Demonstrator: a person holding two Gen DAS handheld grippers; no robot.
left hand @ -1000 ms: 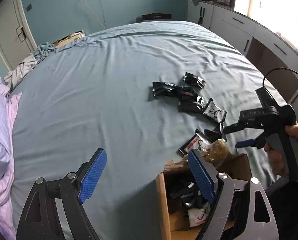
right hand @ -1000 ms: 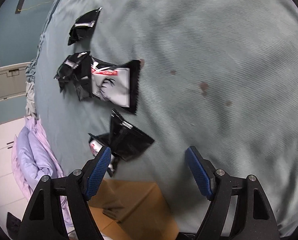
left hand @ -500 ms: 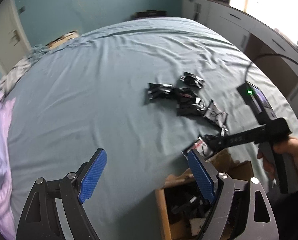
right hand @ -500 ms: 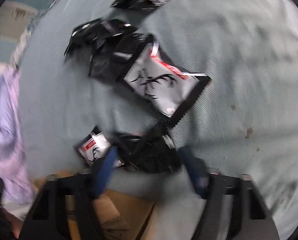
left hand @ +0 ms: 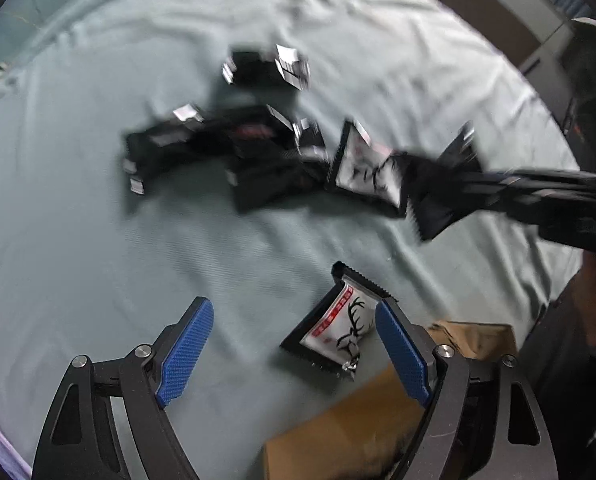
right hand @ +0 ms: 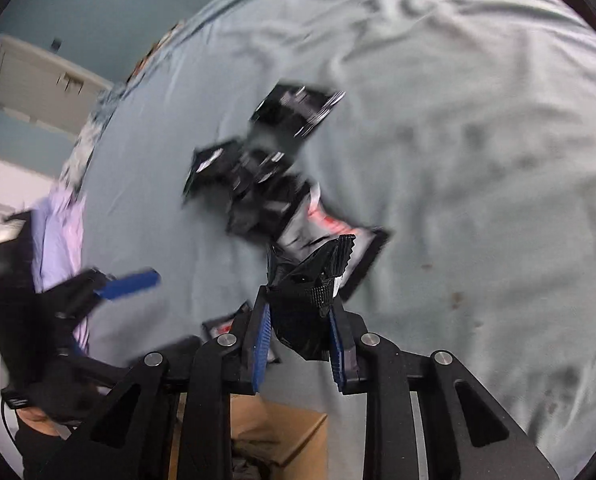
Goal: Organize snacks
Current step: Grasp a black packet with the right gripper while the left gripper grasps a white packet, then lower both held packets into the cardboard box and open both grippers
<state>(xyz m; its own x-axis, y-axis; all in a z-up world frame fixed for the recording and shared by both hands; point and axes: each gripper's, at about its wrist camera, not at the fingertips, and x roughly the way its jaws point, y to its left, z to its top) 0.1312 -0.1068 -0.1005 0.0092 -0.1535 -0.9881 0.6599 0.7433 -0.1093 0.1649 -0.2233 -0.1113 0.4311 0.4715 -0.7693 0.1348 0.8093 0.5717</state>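
1. The right claw is closing, and its blue pads already pinch a crumpled black packet lifted just off the bed.
2. The left claw hangs released over the bed, pointing down, with a white deer-print packet lying flat between its pads, close to the right one and not gripped.
3. The remaining packets lie in a loose heap farther off; the cardboard box sits at the near edge.
4. Risk, as I judge it: the black packet is held by a crumpled fold, so it could slide out on the way to the box.
5. The left claw may skid the flat packet or pinch the sheet.
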